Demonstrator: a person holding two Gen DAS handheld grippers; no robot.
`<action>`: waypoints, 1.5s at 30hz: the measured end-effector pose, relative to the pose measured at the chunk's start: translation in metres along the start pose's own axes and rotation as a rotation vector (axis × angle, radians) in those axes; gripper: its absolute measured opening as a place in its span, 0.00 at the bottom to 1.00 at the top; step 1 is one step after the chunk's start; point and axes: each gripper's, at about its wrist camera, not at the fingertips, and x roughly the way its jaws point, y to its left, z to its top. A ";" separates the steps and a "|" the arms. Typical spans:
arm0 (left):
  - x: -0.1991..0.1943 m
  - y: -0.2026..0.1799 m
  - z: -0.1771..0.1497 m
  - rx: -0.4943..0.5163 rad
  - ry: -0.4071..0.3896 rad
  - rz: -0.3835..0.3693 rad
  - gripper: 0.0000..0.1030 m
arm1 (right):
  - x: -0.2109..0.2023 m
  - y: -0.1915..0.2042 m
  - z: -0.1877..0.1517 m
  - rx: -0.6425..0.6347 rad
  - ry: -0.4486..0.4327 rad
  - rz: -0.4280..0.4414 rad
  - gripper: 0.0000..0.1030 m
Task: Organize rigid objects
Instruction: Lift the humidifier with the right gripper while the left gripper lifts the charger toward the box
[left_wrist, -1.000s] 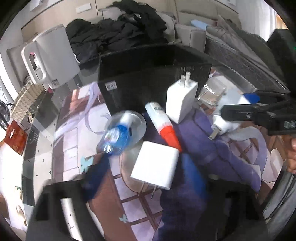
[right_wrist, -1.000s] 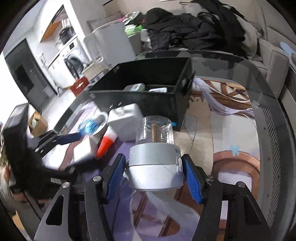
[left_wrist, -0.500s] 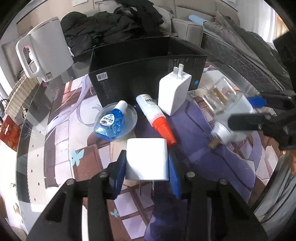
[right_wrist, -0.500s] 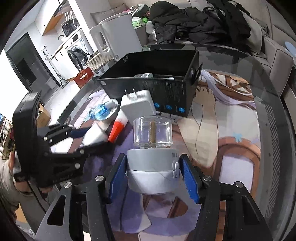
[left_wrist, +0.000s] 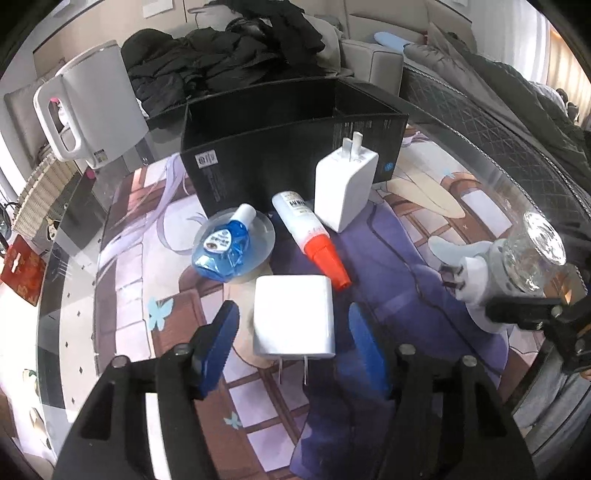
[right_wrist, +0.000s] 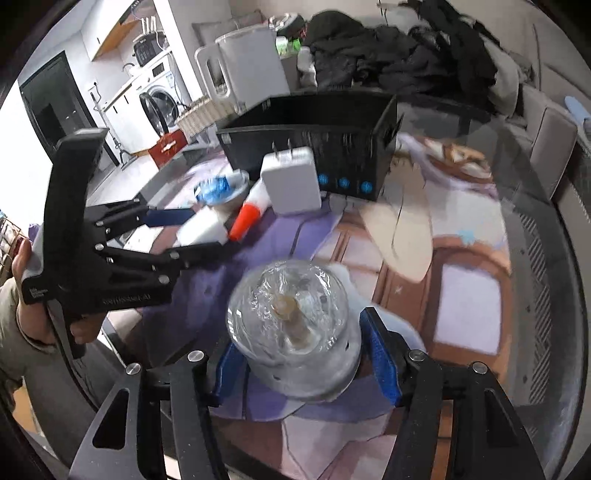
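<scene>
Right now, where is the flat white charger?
In the left wrist view the flat white charger lies on the mat between the open left gripper's fingers, just below the orange-capped tube.

The black box (left_wrist: 295, 147) keeps its inside hidden in both views — only the outer walls show. In the right wrist view its wall (right_wrist: 314, 147) is smeared by blur, and so is the blue bottle (right_wrist: 216, 185) at centre left. The print on the glue tube (left_wrist: 308, 230) is too small to read. At the right edge of the left wrist view, the right claw (left_wrist: 535, 321) is cut off, its far finger out of sight behind the glass-domed plug (left_wrist: 517, 258).
</scene>
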 end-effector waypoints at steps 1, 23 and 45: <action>0.001 0.000 0.001 -0.002 0.000 0.006 0.61 | 0.000 0.001 0.001 -0.003 0.001 -0.001 0.60; -0.007 -0.010 -0.010 -0.014 0.023 0.037 0.39 | 0.018 0.018 0.023 -0.050 0.003 0.020 0.57; -0.007 -0.012 -0.020 0.002 0.014 0.036 0.40 | 0.031 0.024 0.004 -0.089 0.044 0.017 0.58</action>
